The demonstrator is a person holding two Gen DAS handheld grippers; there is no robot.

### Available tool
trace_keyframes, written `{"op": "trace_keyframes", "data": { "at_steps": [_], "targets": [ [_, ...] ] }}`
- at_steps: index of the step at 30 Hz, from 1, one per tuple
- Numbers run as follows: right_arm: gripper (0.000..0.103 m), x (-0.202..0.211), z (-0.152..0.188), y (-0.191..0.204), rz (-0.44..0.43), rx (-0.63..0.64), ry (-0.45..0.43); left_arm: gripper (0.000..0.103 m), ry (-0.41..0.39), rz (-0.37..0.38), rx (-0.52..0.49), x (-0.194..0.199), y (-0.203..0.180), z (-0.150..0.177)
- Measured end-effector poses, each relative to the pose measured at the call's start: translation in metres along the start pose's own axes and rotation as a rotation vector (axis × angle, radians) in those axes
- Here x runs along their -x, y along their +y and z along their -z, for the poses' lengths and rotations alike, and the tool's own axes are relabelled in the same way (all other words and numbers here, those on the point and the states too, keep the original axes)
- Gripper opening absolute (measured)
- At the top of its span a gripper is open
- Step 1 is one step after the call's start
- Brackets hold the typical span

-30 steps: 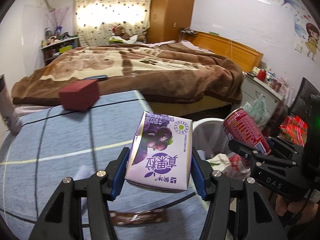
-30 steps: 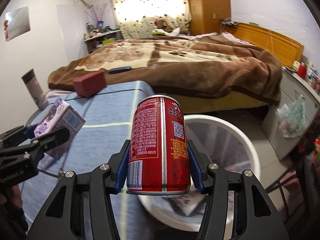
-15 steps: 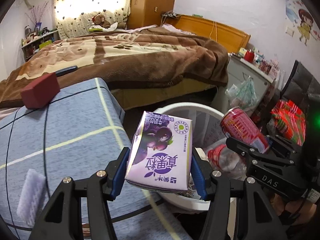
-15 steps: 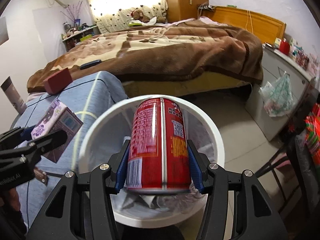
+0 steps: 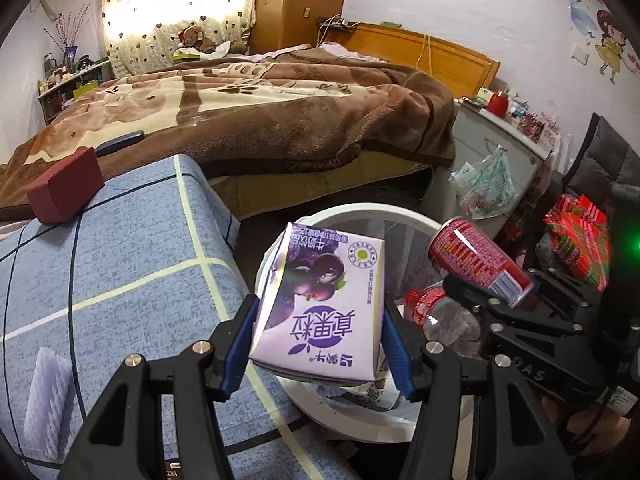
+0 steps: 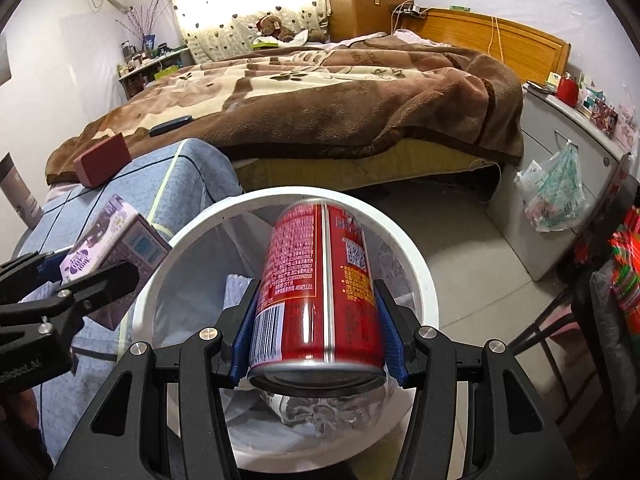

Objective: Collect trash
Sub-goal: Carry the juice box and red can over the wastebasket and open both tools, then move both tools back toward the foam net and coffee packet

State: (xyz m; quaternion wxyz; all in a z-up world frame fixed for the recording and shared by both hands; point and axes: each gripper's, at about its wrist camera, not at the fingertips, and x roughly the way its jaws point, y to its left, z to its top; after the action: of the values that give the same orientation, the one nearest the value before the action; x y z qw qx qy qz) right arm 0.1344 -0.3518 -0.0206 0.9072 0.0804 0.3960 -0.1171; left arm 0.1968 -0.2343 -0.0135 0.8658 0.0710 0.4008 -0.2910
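Left gripper (image 5: 318,344) fingers pinch the carton (image 5: 320,308) over the near rim of the bin (image 5: 348,216); release here may clip it. Right gripper (image 6: 320,340) fingers pinch the can (image 6: 316,292), centred over it.

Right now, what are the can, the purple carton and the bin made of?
Red can: likely aluminium, glossy print, with a bright bare seam stripe and rim. Purple carton: coated paperboard, with folded edges and a soft sheen. White bin: looks like smooth moulded plastic, with a clear liner inside.
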Motion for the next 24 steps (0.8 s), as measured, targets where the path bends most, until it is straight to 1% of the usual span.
{"op": "trace_keyframes", "data": {
  "at_steps": [3,5,12,17,24],
  "targets": [
    [0.06,0.003,0.0,-0.001,-0.014,0.003,-0.012,0.065,0.016,0.018,0.004,-0.004,0.0,0.003],
    [0.06,0.005,0.0,-0.001,-0.012,0.003,-0.019,0.065,0.019,0.028,0.01,-0.005,0.0,0.004],
    [0.061,0.008,0.0,-0.002,-0.004,-0.018,-0.035,0.066,0.007,0.026,0.015,0.001,0.001,0.006],
    [0.061,0.012,0.002,0.003,-0.017,-0.027,-0.044,0.066,-0.006,0.028,0.013,0.009,0.005,0.011],
    [0.061,0.02,0.007,0.013,-0.018,-0.035,-0.069,0.066,-0.018,0.004,0.044,0.023,0.021,0.021]
  ]
}}
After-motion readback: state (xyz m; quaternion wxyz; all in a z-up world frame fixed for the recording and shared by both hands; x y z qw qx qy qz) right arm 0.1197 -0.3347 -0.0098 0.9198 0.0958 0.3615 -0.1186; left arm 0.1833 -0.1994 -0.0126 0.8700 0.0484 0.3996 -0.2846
